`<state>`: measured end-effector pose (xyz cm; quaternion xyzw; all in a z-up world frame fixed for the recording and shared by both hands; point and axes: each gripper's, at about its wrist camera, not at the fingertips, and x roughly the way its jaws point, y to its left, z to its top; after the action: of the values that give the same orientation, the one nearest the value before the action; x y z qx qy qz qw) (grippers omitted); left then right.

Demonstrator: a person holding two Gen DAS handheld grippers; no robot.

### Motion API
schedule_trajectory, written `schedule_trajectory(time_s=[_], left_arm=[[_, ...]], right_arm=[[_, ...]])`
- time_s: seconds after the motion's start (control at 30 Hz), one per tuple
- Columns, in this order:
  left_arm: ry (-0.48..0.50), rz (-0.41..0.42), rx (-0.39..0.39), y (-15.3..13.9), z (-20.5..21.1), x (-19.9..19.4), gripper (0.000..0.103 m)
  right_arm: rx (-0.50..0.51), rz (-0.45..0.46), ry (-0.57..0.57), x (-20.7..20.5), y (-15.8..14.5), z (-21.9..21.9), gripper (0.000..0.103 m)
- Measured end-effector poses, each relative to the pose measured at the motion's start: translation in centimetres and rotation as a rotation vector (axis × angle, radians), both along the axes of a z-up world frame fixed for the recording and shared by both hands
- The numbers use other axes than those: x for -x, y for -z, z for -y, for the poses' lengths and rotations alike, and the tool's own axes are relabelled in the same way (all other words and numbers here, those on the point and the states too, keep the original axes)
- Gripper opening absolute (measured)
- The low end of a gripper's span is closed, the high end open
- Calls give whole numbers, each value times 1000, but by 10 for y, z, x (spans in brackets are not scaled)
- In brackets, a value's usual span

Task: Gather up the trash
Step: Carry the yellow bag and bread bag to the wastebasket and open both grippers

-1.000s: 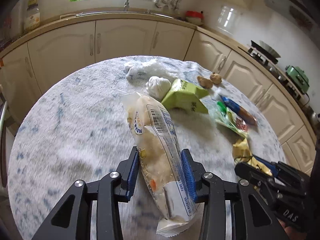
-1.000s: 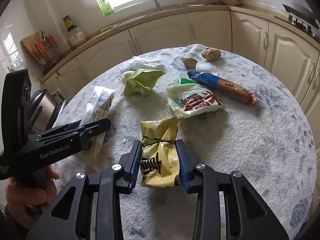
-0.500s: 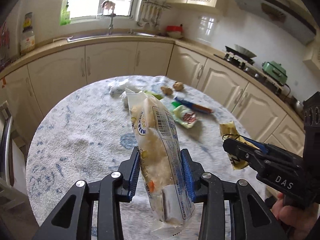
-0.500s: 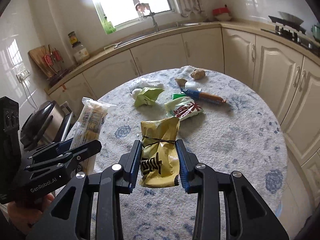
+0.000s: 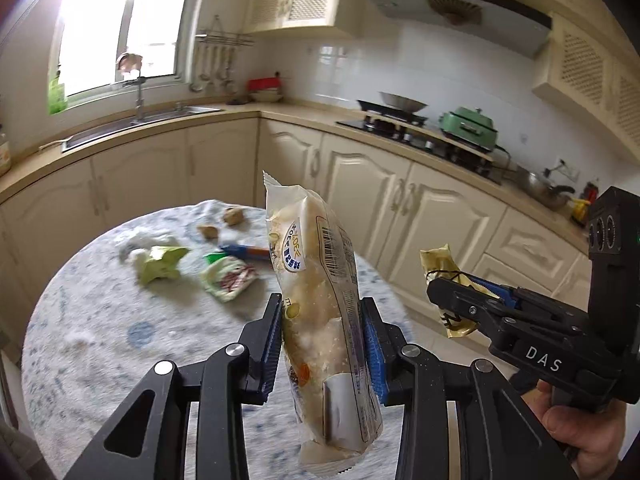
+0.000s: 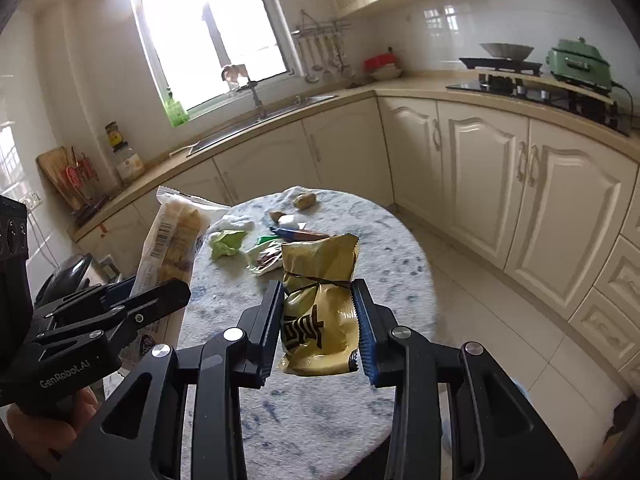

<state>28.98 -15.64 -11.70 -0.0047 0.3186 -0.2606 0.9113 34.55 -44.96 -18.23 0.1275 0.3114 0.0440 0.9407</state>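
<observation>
My left gripper [image 5: 323, 344] is shut on a long clear snack bag [image 5: 320, 280] and holds it upright, high above the round table [image 5: 80, 320]. It also shows in the right wrist view [image 6: 172, 248]. My right gripper [image 6: 318, 320] is shut on a crumpled yellow snack bag [image 6: 318, 300], also lifted off the table; this bag shows in the left wrist view [image 5: 444, 268]. On the table lie a green carton [image 5: 160, 264], a green-white wrapper [image 5: 228, 278] and a blue-orange wrapper [image 5: 244, 251].
Two brown lumps [image 5: 222, 224] and white crumpled paper [image 5: 138, 240] lie at the table's far side. Cream cabinets [image 6: 500, 184] curve around the table, with tiled floor [image 6: 480, 300] between. A sink [image 6: 256, 116] is under the window and a stove [image 6: 520, 84] at right.
Both grippers have risen far above the table with their bags and tilted up, so the table looks smaller and farther. The bags stay gripped.
</observation>
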Motion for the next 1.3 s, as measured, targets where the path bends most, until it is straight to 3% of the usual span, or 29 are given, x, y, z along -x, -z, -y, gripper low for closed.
schedule_trajectory(time_s=[0.27, 0.5, 0.73, 1.07, 1.17, 1.27, 1.3], left_arm=[[149, -15, -17, 11, 75, -11, 33], [290, -84, -48, 41, 151, -20, 33], [395, -177, -109, 85, 227, -36, 33], [488, -386, -203, 156, 334, -99, 33], [480, -408, -253, 176, 362, -115, 40], [454, -418, -288, 187, 390, -134, 67], [441, -413, -300, 191, 393, -136, 69]], right_arm=[[-9, -11, 161, 34, 7, 75, 34], [-26, -75, 321, 62, 35, 148, 34], [-73, -178, 439, 79, 88, 211, 34], [-185, -329, 495, 73, 170, 269, 35], [-222, -349, 510, 73, 190, 280, 37], [-257, -379, 527, 73, 211, 292, 37], [-268, -389, 535, 74, 216, 295, 37]])
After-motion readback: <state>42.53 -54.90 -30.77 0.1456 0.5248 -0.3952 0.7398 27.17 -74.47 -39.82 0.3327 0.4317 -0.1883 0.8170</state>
